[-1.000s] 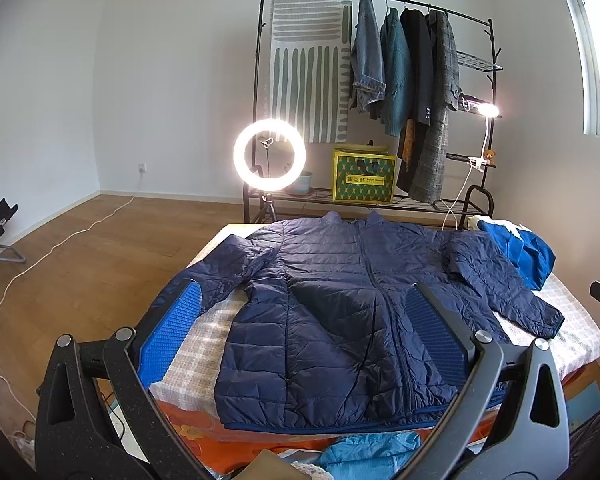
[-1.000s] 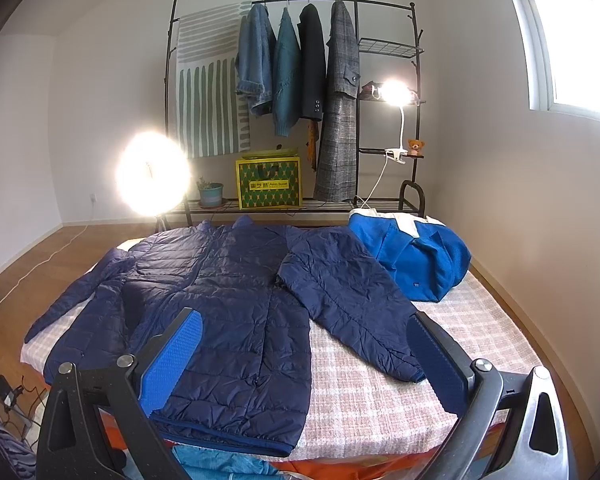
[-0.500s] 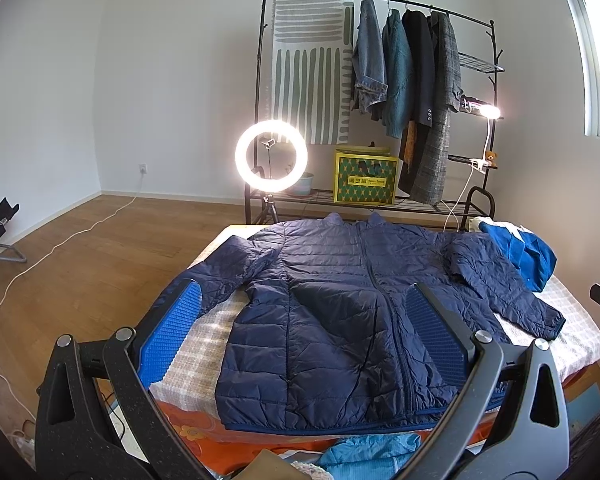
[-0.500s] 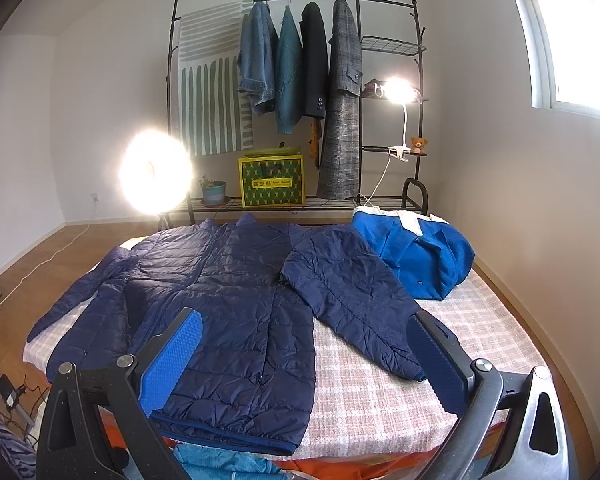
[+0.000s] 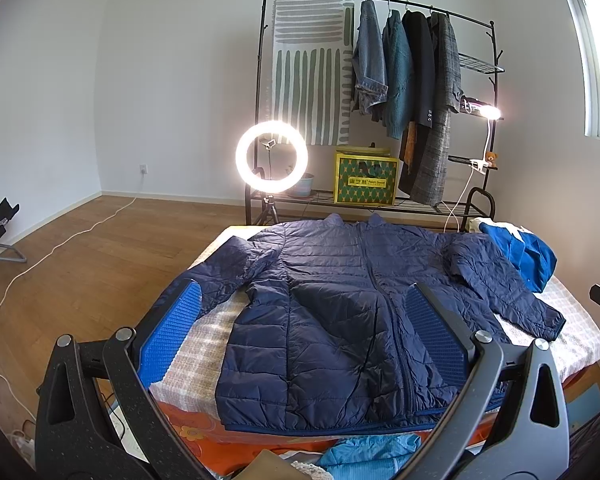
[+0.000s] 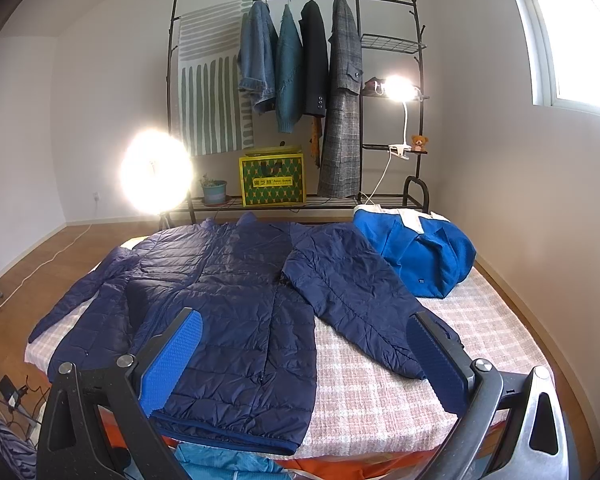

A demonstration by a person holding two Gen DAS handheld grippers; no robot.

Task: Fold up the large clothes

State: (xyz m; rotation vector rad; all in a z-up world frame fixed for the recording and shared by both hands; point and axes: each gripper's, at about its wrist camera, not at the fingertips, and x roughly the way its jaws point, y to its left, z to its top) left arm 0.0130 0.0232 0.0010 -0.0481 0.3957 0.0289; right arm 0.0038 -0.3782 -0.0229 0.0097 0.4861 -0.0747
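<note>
Jacket (image 5: 352, 320) lies flat mid-frame, collar far, hem nearest both wide-apart, empty grippers, left gripper (image 5: 300, 332) over its body, right gripper (image 6: 304, 352) nearer the lower-right sleeve (image 6: 352, 296).

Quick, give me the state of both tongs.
Left tongs: open, holding nothing, above the navy quilted puffer jacket.
Right tongs: open, holding nothing.

1. The left wrist view looks forward between the wide-apart fingers of the left gripper (image 5: 300, 344), from just short of the near edge of the bed (image 5: 204, 344), toward the clothes rack (image 5: 380, 92).
2. The right wrist view sits likewise behind the right gripper (image 6: 306, 364), further right.
3. Both share the navy jacket (image 5: 340, 312), rack and ring light (image 5: 272, 156) ahead.
</note>
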